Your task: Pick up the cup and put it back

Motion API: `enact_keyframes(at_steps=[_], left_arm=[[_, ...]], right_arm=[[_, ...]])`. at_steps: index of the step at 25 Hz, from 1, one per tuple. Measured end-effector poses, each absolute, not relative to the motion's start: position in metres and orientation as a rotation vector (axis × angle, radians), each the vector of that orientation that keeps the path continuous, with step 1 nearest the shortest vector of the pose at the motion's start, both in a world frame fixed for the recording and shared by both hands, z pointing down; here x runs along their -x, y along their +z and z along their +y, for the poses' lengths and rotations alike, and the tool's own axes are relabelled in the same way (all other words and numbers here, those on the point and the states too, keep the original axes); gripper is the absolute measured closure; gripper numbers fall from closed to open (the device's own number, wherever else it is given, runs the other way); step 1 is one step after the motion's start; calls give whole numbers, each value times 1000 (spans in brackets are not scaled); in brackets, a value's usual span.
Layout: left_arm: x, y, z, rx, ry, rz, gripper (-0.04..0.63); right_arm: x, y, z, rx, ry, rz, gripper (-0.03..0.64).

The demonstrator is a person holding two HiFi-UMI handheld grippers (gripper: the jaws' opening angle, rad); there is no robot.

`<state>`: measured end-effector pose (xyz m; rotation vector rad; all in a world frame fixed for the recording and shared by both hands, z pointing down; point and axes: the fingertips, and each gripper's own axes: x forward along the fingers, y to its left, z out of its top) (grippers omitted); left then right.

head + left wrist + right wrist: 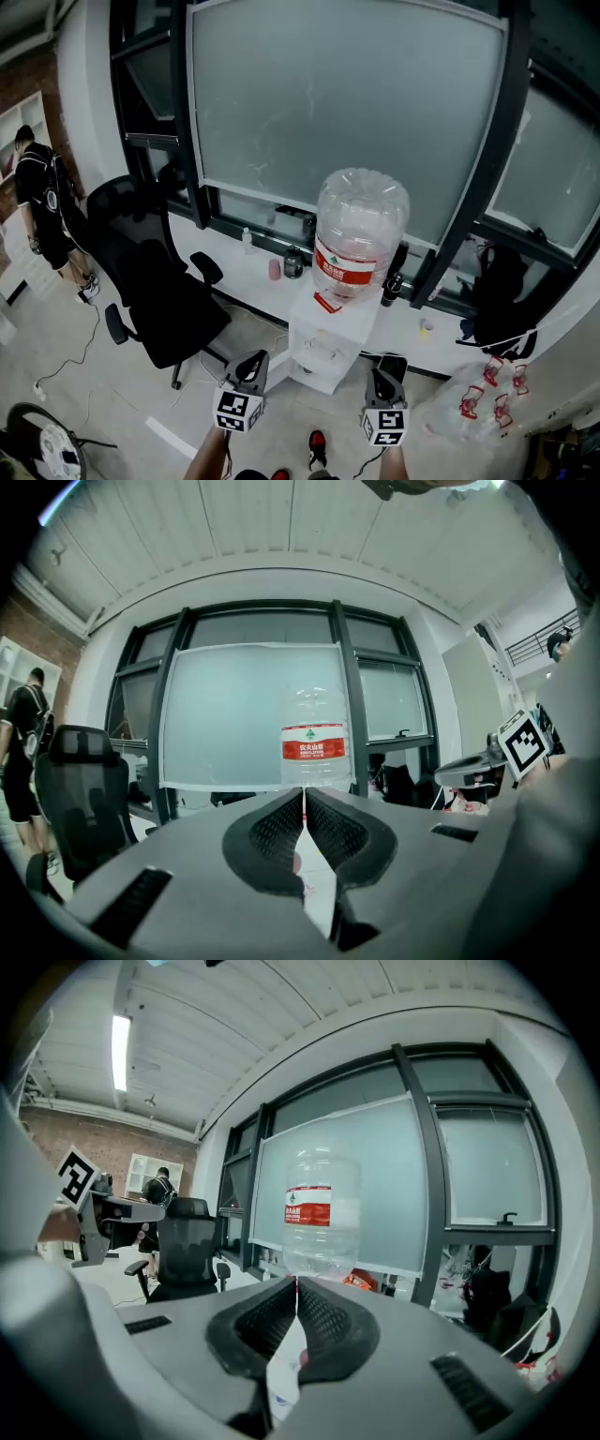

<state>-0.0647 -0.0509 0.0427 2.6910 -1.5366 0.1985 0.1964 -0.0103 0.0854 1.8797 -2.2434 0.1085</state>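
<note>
A water dispenser with a big clear bottle stands against the white window sill. On the sill a small pink cup stands left of the dispenser, and a small pale cup stands to its right. My left gripper and right gripper are held side by side in front of the dispenser, well short of both cups. Both point at the bottle. The left gripper is shut with nothing in it. The right gripper is likewise shut and holds nothing.
A black office chair stands on the floor at the left, and a person farther left. A dark jar sits beside the pink cup. A black bag lies on the sill at the right, above a plastic sack of bottles.
</note>
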Motion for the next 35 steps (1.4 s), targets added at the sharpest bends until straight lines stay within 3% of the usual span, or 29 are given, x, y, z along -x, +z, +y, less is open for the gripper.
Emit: enact_keyframes(at_steps=[9,35], left_arm=[[95,35,-16,-2670,187,-1572,566],[86,32,-19,-2683,160,-1534,566]], right_arm=[[-190,60,34,-1966,82,-2228,595],[-190,57,34,-1997,98,-2230,595]])
